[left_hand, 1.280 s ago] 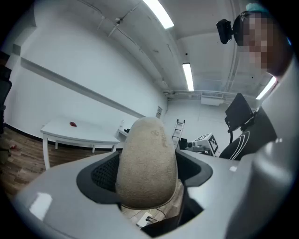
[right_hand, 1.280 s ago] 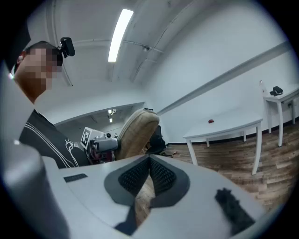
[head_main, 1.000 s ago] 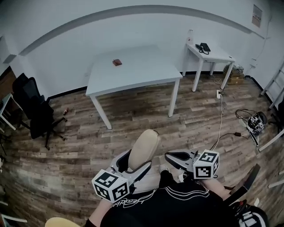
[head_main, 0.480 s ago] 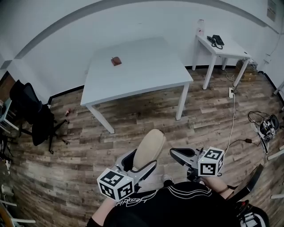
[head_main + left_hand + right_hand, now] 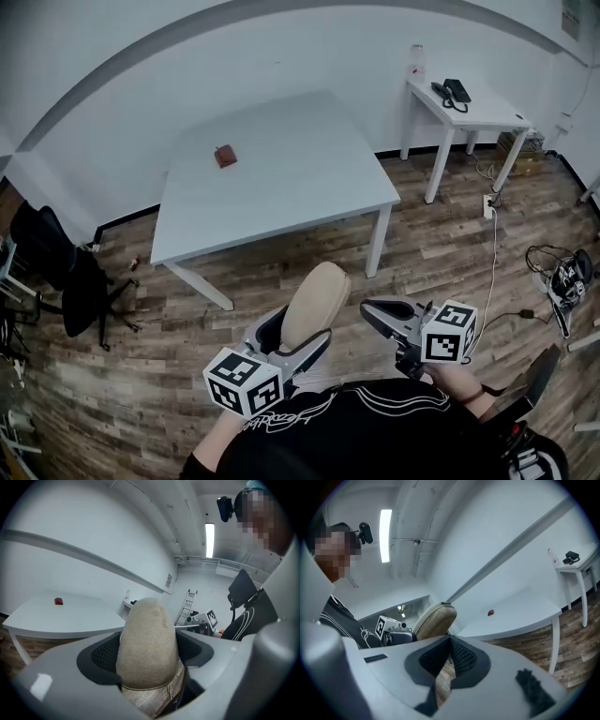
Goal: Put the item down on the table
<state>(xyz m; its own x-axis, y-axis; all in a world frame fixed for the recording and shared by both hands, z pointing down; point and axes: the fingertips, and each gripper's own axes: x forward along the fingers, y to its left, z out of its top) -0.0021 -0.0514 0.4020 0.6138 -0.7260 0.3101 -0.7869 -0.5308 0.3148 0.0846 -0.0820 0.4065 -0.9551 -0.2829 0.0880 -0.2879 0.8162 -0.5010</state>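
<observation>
Left gripper (image 5: 292,337) clamped wide on tan oval item (image 5: 316,298), which juts forward past its jaws, carried because white table (image 5: 300,169) sits well ahead; right gripper (image 5: 370,309) pinched together, empty, alongside.

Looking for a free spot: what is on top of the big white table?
Just one small reddish-brown thing toward the back of the table. The whole top shows in the head view; nothing covers it.

The left tool (image 5: 300,330) grips a beige item (image 5: 317,295) above wooden floor (image 5: 441,244), before the white table (image 5: 281,178).
</observation>
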